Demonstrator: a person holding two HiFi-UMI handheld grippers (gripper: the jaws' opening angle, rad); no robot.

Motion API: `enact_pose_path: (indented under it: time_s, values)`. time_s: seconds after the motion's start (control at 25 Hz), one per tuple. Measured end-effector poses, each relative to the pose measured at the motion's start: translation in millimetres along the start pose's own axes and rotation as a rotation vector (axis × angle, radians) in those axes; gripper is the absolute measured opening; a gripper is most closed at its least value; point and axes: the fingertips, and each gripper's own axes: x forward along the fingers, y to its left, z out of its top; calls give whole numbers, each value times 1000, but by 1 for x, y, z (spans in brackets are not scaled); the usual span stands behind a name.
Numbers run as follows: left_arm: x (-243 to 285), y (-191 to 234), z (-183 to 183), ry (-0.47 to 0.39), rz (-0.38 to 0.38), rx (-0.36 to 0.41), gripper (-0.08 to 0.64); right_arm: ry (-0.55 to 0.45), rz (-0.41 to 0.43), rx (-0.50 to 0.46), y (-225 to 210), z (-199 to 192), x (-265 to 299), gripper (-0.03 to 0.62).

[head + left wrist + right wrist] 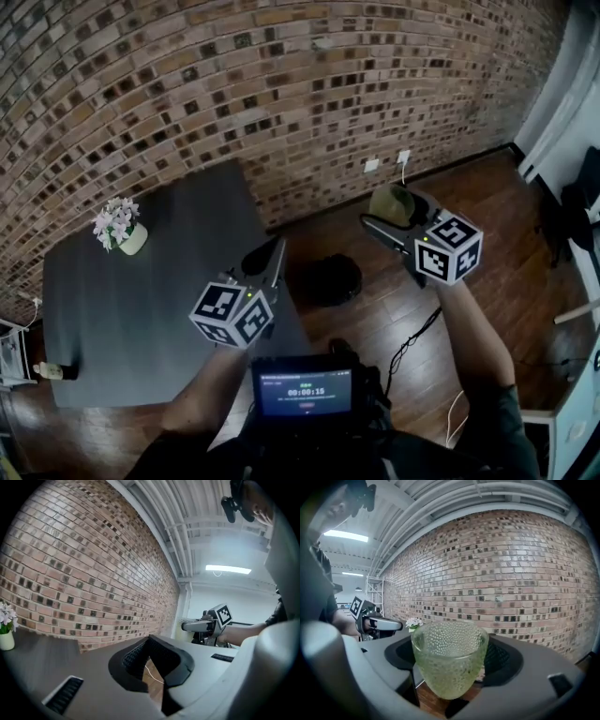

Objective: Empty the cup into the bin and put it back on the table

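My right fingers stand wide apart and pinch the pale green glass cup with a beaded, bumpy wall from both sides. In the right gripper view the cup sits upright between the black ribbed pads, its rim round and whole and its body narrowing towards the foot. The glass is see-through, and I cannot make out what lies inside it. I hold it in the air over the brown wooden floor, clear of the dark grey table.

My left fingers are pressed together at their tips on nothing, pointing level just past the table's right edge.

The dark round bin stands on the floor beside that edge, between my two hands in the head view, lower and to the left of the cup. Bare boards run from the bin to the brick wall. On the table a small pale pot of white flowers stands near the far left corner, well apart from the edge nearest the bin
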Motion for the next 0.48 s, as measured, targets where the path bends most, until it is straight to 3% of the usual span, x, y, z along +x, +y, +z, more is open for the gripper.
enact_pose_path:
  time_s: [0.2,0.48]
  values:
    - [15,27,2,-16,141,-8,-6,34,60,-41,-35,4,26,399]
    - [35,47,1,-21,256,-12,-6,85,87,-114,-89,7,55,399]
